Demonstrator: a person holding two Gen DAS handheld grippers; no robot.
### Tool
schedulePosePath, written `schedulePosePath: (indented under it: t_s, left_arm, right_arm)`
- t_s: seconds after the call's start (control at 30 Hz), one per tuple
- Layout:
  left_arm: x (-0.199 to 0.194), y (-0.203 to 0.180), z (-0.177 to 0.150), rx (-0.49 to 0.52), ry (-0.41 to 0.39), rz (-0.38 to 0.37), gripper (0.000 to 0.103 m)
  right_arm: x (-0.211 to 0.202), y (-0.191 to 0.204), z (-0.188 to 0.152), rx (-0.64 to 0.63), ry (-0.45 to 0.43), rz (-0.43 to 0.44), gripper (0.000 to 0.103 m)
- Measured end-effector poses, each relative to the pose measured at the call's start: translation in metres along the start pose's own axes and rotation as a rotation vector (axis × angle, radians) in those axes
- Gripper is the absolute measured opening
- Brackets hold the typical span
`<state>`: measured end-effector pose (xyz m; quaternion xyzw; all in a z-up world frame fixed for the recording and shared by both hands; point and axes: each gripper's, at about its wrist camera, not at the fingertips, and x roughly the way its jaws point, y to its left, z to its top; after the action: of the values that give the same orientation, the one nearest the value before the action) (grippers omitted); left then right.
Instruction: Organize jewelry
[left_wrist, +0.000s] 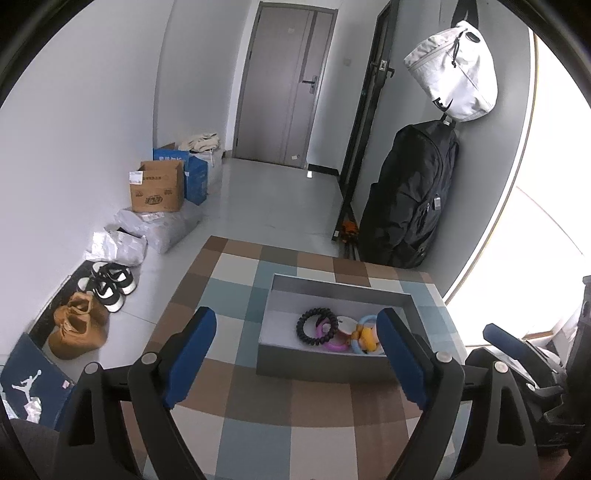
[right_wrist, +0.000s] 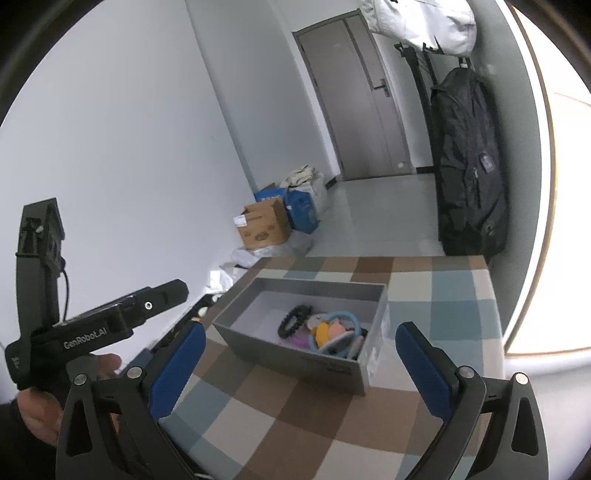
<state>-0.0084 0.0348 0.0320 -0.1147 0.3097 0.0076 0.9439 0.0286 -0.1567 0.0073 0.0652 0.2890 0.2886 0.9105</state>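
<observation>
A grey open box (left_wrist: 334, 288) stands on the checkered table (left_wrist: 236, 373). Inside lie a black bead bracelet (left_wrist: 317, 326), a pink ring (left_wrist: 334, 345), a light blue ring (left_wrist: 364, 323) and a yellow piece (left_wrist: 365, 338). My left gripper (left_wrist: 295, 326) is open and empty, held above the table just in front of the box. In the right wrist view the box (right_wrist: 295, 349) holds the same black bracelet (right_wrist: 293, 319) and blue ring (right_wrist: 341, 317). My right gripper (right_wrist: 300, 343) is open and empty, in front of the box. The left gripper's body (right_wrist: 92, 328) shows at the left.
Shoes (left_wrist: 109, 282), tan boots (left_wrist: 75, 326), plastic bags (left_wrist: 147, 230) and cardboard boxes (left_wrist: 159, 186) line the left wall on the floor. A black backpack (left_wrist: 410, 195) and a white bag (left_wrist: 458, 70) hang at the right. A door (left_wrist: 286, 81) is at the back.
</observation>
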Motion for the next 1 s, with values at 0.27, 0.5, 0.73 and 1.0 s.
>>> schedulePosePath:
  t_s: [0.27,0.5,0.73,1.0]
  left_arm:
    - [-0.003,-0.006,-0.009,0.017,-0.007,0.023,0.086]
    - [-0.003,-0.008,-0.011,0.035,-0.009,0.037,0.086]
    - [-0.003,-0.009,-0.011,0.035,-0.01,0.047,0.086]
    - [-0.001,-0.01,-0.014,0.048,-0.008,0.047,0.086]
  right_arm:
    - [-0.008,-0.008,-0.005,0.049,-0.011,-0.023,0.103]
    - [-0.006,-0.007,-0.007,0.024,-0.006,-0.028,0.103]
    - [-0.007,-0.006,-0.006,0.025,-0.005,-0.034,0.103]
    - [-0.007,-0.007,-0.005,0.031,-0.003,-0.035,0.103]
